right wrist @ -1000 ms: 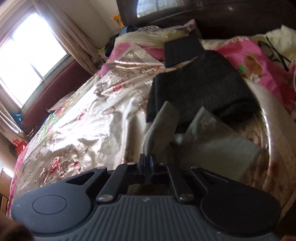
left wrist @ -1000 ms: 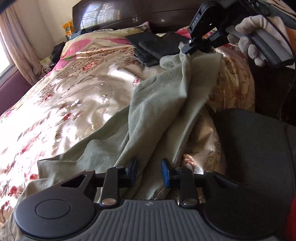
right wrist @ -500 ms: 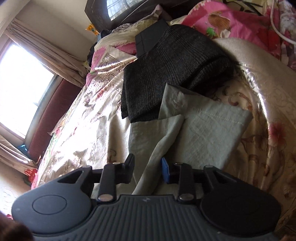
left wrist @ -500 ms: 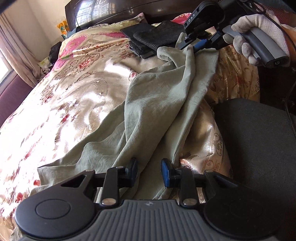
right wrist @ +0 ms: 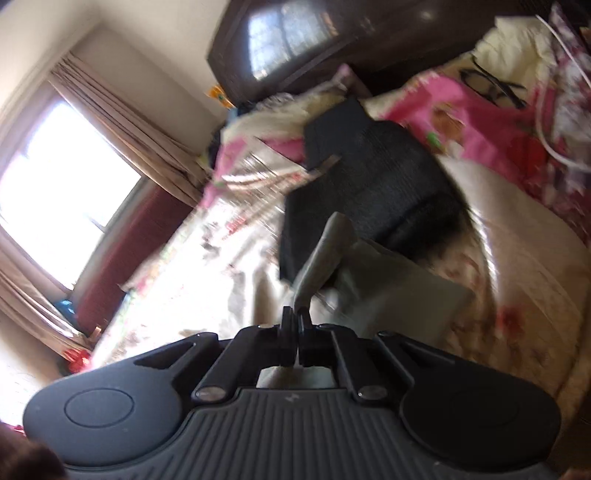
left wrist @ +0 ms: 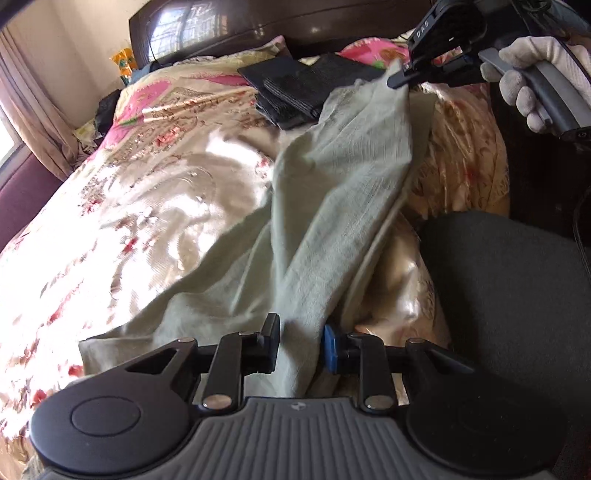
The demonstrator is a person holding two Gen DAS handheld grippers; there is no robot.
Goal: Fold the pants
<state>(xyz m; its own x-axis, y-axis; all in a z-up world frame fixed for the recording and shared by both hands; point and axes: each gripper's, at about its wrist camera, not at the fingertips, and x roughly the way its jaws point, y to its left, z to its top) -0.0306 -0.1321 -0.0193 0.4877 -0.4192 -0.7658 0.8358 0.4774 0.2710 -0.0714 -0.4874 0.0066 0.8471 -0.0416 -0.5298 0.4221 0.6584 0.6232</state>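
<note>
Pale green pants point(left wrist: 332, 206) lie along the right side of a floral bedspread point(left wrist: 140, 206). My left gripper point(left wrist: 301, 345) is open, its jaws on either side of a bunched fold at the pants' near end without squeezing it. My right gripper point(left wrist: 397, 79) shows at the top right of the left wrist view, shut on the far end of the pants and lifting it off the bed. In the right wrist view the gripper point(right wrist: 296, 332) pinches a strip of the green cloth point(right wrist: 325, 258) that stands up between the fingertips.
A stack of folded dark garments point(left wrist: 299, 88) lies near the headboard point(left wrist: 295, 22), also in the right wrist view point(right wrist: 373, 192). A dark cushioned seat point(left wrist: 509, 288) stands at the bed's right edge. Glasses point(right wrist: 491, 85) lie on a pink pillow. A window point(right wrist: 51, 199) is at left.
My right gripper was open over the pants' far end half a second ago; it has shut on the cloth and lifted it. The left gripper stays open around the near end.
</note>
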